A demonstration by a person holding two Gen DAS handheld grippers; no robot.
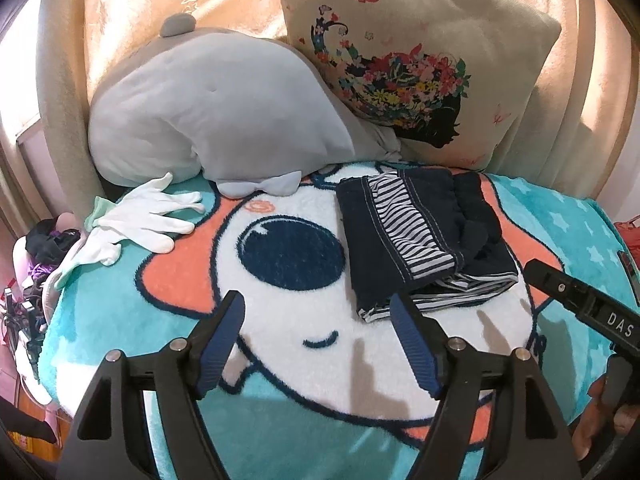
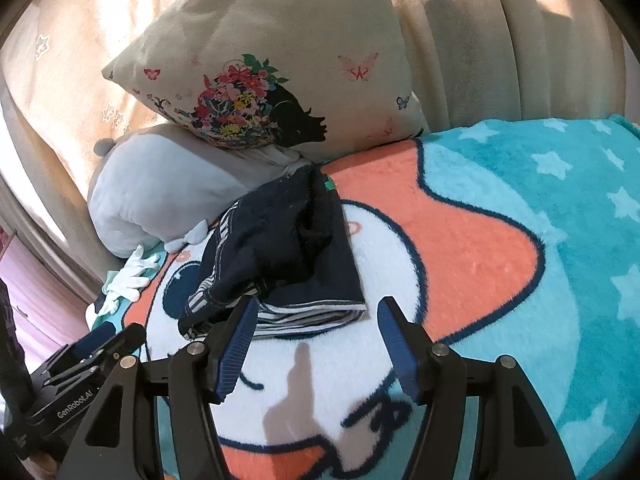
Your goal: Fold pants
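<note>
The dark navy pants (image 1: pixel 420 236) with a striped lining lie folded in a compact bundle on the cartoon blanket (image 1: pixel 280 420). In the right wrist view the pants (image 2: pixel 280 248) sit just beyond the fingers. My left gripper (image 1: pixel 318 306) is open and empty, just in front of the bundle's near-left corner. My right gripper (image 2: pixel 316 312) is open and empty at the bundle's near edge; its body (image 1: pixel 580 300) shows at the right of the left wrist view. The left gripper's body (image 2: pixel 88 356) shows at the lower left of the right wrist view.
A grey plush cushion (image 1: pixel 208 116) and a floral pillow (image 1: pixel 400 60) lean against the curtain behind the pants. White gloves (image 1: pixel 148 216) lie on the blanket at the left. Clutter (image 1: pixel 36 280) sits beyond the bed's left edge.
</note>
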